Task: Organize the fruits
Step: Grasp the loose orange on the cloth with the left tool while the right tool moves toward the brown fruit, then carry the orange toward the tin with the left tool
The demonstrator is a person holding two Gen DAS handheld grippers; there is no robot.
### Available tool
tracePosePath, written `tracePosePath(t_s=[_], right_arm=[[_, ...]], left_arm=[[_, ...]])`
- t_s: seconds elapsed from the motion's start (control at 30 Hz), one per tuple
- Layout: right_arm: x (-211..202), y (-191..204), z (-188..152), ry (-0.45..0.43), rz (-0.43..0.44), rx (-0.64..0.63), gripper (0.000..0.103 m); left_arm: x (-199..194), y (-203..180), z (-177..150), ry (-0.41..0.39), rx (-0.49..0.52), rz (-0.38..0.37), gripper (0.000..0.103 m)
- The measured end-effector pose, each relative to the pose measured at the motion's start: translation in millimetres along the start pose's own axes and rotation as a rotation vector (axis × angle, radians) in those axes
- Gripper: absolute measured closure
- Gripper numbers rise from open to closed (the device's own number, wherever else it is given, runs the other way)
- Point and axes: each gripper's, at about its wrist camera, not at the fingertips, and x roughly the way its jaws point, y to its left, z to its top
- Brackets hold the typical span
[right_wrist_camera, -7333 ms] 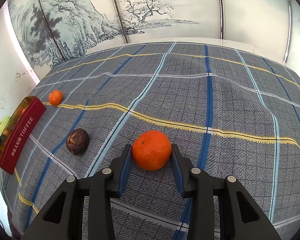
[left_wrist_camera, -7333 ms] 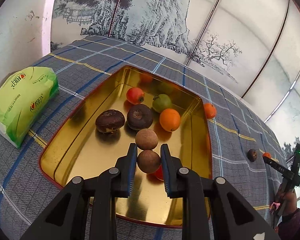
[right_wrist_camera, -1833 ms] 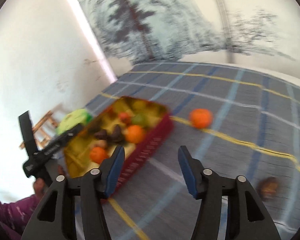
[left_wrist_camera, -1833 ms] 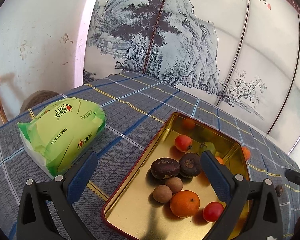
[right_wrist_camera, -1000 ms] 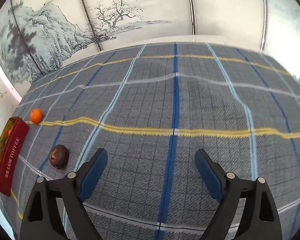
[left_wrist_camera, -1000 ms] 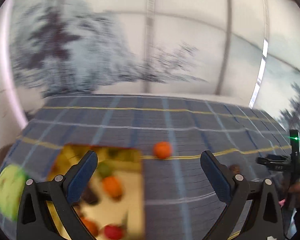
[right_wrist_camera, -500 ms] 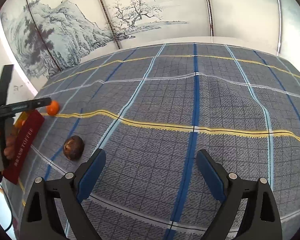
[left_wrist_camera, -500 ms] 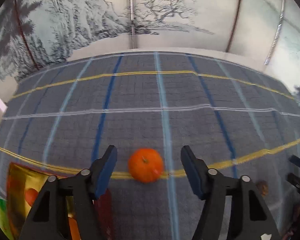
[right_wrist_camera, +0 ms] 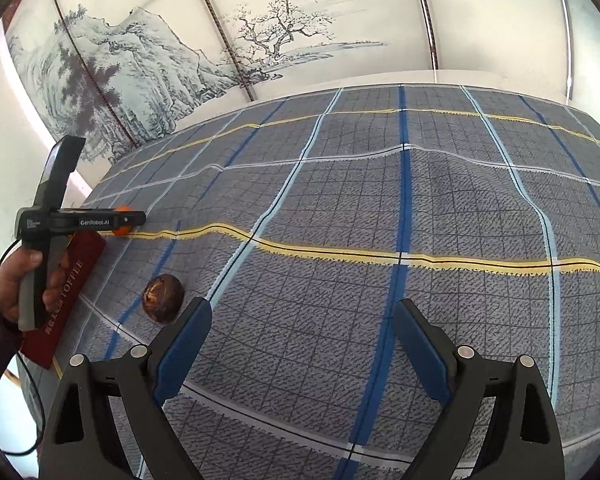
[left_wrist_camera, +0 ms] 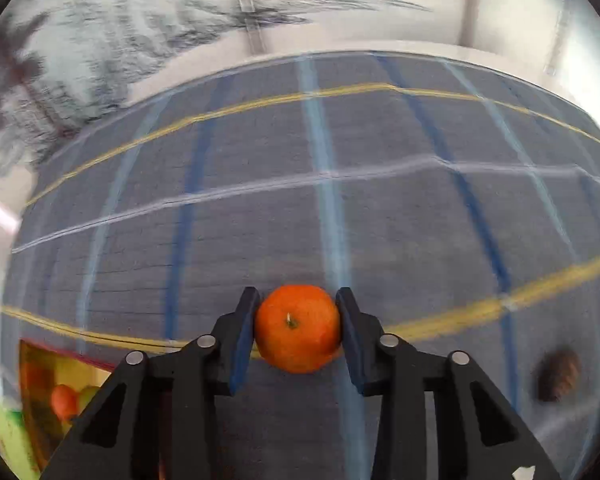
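Note:
My left gripper (left_wrist_camera: 298, 334) is shut on a small orange (left_wrist_camera: 298, 328), low over the plaid tablecloth just right of the gold tin tray (left_wrist_camera: 52, 364), which holds several fruits. In the right wrist view the left gripper (right_wrist_camera: 130, 220) shows at the left, with the orange (right_wrist_camera: 120, 230) partly hidden behind it and the tray's red side (right_wrist_camera: 70, 284) below. A dark brown fruit (right_wrist_camera: 163, 298) lies on the cloth ahead-left of my right gripper (right_wrist_camera: 302, 346), which is open and empty. That brown fruit also shows in the left wrist view (left_wrist_camera: 556, 374).
A green tissue pack (left_wrist_camera: 10, 436) sits at the far left past the tray. The painted screen wall (right_wrist_camera: 180, 60) stands behind the table. The person's hand (right_wrist_camera: 24, 280) holds the left gripper over the tray's edge.
My left gripper moved down onto the orange and closed from open to gripping it. My right gripper shifted slightly nearer the brown fruit and stayed open.

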Motion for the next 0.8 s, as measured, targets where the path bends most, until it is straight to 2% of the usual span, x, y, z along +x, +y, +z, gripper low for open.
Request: tracePosePath(t_s=[0.07, 0.2, 0.3, 0.4, 0.47, 0.63, 0.7, 0.8], right_arm=[[-0.1, 0.3, 0.2, 0.002, -0.004, -0.002, 0.011], [-0.3, 0.3, 0.5, 0.002, -0.006, -0.002, 0.011], [-0.7, 0.5, 0.3, 0.002, -0.006, -0.004, 0.011], [-3.5, 5.2, -0.1, -0.008, 0.029, -0.038, 0.011], [-11.7, 19.9, -0.6, -0.044, 0.071, -0.108, 0.012], [-4.6, 76.1, 2.5, -0.032, 0.175, -0.292, 0.013], [13.1, 91.9, 3.7, -0.011, 0.179, -0.331, 0.013], [41.0, 103.3, 5.2, 0.056, 0.156, -0.344, 0.021]], left_arm=[[-13.3, -13.0, -12.9, -0.027, -0.022, -0.064, 0.068], [-44.2, -51.8, -47.2, -0.126, 0.032, -0.099, 0.068], [-63.3, -65.7, -75.1, -0.151, -0.010, -0.169, 0.068], [-78.5, -67.3, -96.1, -0.156, -0.054, -0.226, 0.068], [-88.3, -63.0, -106.8, -0.167, -0.082, -0.234, 0.068], [-111.2, -44.0, -125.2, -0.188, -0.144, -0.241, 0.068], [-120.0, -37.7, -131.2, -0.205, -0.156, -0.229, 0.068], [-134.5, -29.6, -141.0, -0.228, -0.168, -0.221, 0.068]])
